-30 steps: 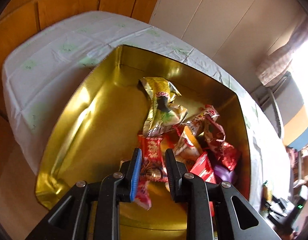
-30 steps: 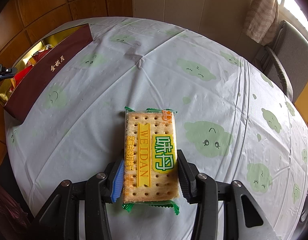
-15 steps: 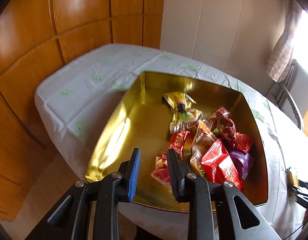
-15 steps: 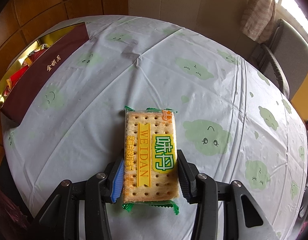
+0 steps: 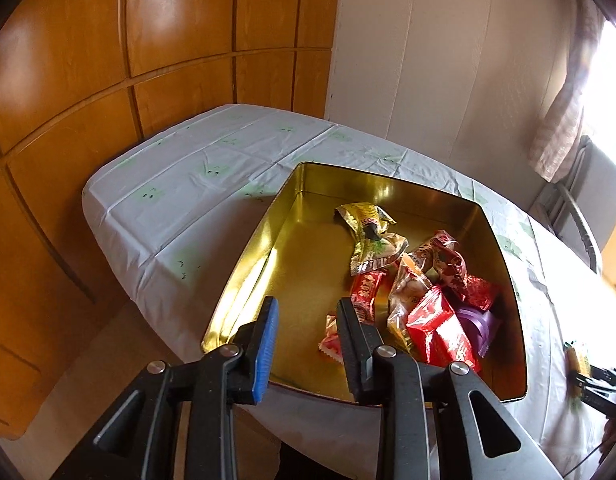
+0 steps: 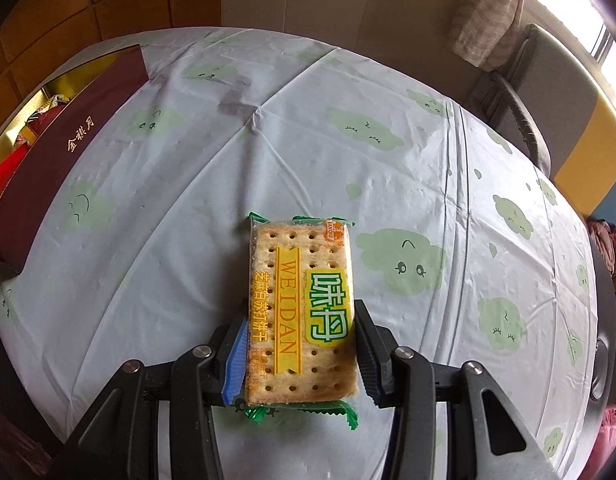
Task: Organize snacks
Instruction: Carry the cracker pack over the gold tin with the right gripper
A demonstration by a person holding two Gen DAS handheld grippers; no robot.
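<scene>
The left claw (image 5: 303, 320) hangs above the near edge of the gold-lined tin (image 5: 392, 188), its jaws narrowly apart with nothing between them; they have just been opening. The tin sits at the table's (image 5: 179, 200) corner nearest the wood-panelled wall (image 5: 107, 40). Wrapped snacks lie heaped toward the tin's right side: a gold packet (image 5: 368, 236) farthest back, red wrapped candies (image 5: 440, 328) nearer, a small red-and-white sweet (image 5: 366, 292) just beyond the claw's right finger, and a purple piece (image 5: 478, 324) against the right wall. The tin's left half is bare gold. The right claw (image 6: 301, 344) is closed on a WEIDAN cracker pack (image 6: 301, 300), gripping its long sides near the lower end, the pack held above the table's white cloth with green cloud faces (image 6: 400, 264). From that view the tin's maroon outer wall (image 6: 67, 160) stands at the table's far left edge, well apart from the cracker pack. A chair (image 6: 548, 92) stands past the table's far right edge.
</scene>
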